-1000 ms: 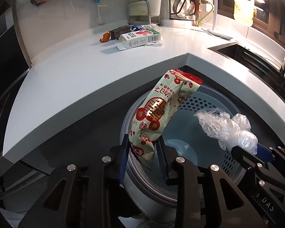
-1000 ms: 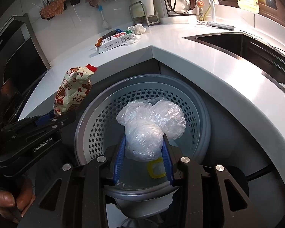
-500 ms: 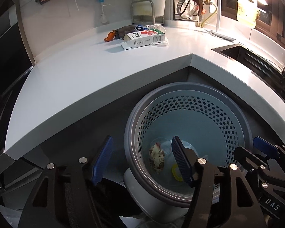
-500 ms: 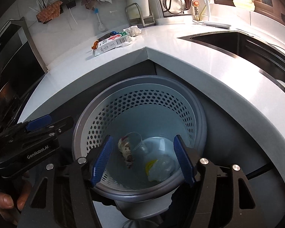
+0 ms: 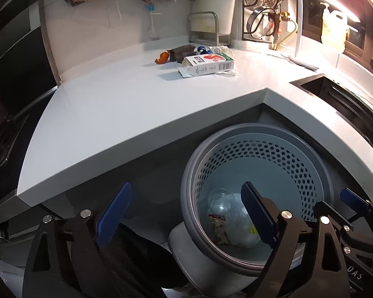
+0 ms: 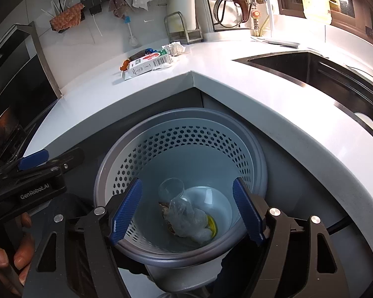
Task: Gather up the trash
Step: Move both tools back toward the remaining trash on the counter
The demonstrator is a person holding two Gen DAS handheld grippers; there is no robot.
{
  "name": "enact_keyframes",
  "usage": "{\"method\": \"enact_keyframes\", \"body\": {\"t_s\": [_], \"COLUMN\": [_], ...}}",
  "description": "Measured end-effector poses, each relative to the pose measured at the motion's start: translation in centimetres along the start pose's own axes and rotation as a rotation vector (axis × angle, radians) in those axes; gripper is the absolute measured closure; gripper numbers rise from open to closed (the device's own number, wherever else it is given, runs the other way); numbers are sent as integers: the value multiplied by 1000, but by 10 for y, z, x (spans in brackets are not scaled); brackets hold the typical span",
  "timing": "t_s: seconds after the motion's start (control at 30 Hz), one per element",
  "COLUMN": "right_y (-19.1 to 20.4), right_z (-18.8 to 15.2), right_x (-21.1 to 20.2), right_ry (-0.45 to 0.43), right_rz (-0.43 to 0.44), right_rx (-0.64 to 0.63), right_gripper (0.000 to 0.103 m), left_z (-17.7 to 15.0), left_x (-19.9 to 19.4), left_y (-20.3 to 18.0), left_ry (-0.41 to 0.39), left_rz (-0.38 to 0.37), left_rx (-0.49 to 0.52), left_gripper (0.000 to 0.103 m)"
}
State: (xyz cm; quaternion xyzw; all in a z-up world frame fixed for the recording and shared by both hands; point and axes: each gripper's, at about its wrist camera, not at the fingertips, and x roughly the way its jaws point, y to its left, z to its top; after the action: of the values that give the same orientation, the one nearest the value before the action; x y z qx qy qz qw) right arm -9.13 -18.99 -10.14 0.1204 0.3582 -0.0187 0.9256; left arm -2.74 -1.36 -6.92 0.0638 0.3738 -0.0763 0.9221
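A crumpled clear plastic bag (image 6: 190,219) lies at the bottom of the perforated grey bin (image 6: 186,136), partly covering a printed snack wrapper (image 5: 219,229). A carton (image 6: 149,63) lies flat on the white table (image 6: 248,94) beside other scraps.

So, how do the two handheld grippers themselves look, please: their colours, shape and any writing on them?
Both are black frames with cut-out openings and silver bolt heads. The left gripper and the right gripper each carry two flat fingers faced with ribbed blue pads. White lettering "GenRobot.AI" is printed on the left gripper's side, and "DAS" shows on the right one's.
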Motion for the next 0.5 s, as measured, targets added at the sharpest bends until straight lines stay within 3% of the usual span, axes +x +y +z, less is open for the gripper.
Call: {"method": "enact_keyframes", "body": {"t_s": [0.17,0.5], "right_y": [5,10], "right_z": [10,57], "right_x": [-5,-2], "right_ry": [-30,-86], "right_rz": [8,13], "right_rx": [-12,-61], "right_gripper": [23,21], "left_z": [10,53], "left_x": [-12,-12], "left_y": [13,33], "left_ry": [-67,-137], "left_rz": [38,74], "left_rx": [-23,-61], "left_gripper": [8,6]}}
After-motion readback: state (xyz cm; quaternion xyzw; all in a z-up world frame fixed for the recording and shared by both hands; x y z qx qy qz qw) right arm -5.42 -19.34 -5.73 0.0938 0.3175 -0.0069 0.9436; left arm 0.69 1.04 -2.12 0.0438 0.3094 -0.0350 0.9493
